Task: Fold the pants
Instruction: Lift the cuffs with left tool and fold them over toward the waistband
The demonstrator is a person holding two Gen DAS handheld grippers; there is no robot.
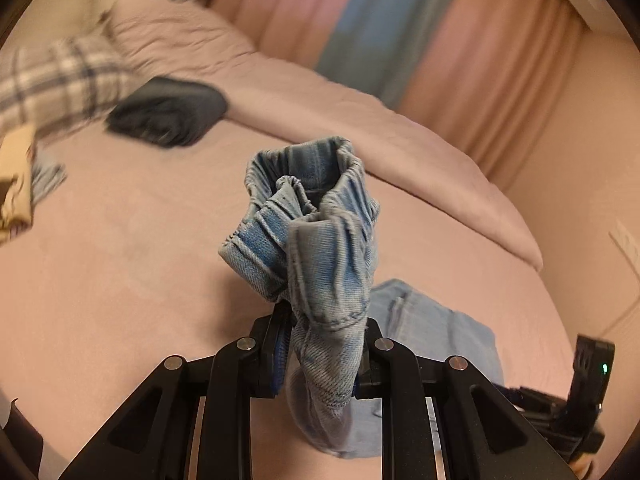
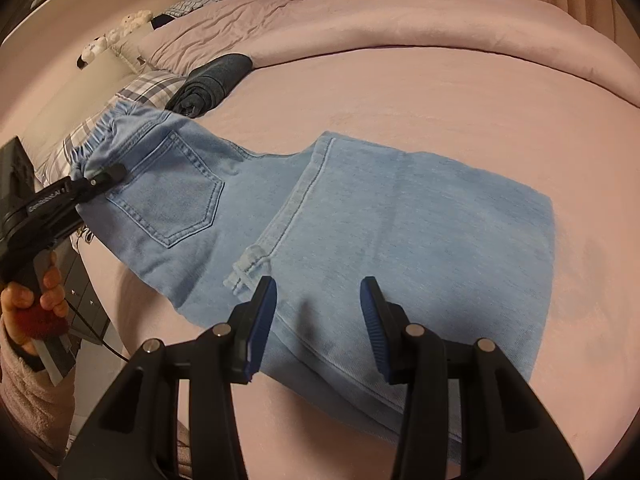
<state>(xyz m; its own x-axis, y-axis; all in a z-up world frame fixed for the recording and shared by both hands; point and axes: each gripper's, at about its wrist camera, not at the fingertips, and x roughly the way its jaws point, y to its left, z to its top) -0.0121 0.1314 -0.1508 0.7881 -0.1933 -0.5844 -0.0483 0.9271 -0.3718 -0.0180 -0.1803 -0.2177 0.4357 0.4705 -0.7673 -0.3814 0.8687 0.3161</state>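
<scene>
Left wrist: left gripper [image 1: 320, 344], jaws clamped on the bunched waistband of the jeans [image 1: 316, 232], lifted off the pink bed [image 1: 120, 280]. Dark folded cloth [image 1: 168, 112] and plaid pillow [image 1: 60, 80] beyond, blurred. Striped curtain [image 1: 400, 20] behind.

Right wrist: right gripper [image 2: 318, 316], jaws partly open and empty, over the jeans' legs [image 2: 400, 220] lying folded on the bed. Only here: back pocket [image 2: 172, 192], hand [image 2: 36, 300] on the left gripper's handle, plush toys [image 2: 120, 32].

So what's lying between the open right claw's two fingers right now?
Only the light blue jeans on the bed: in the right wrist view, the right claw hovers open over the folded leg, pinching nothing.
</scene>
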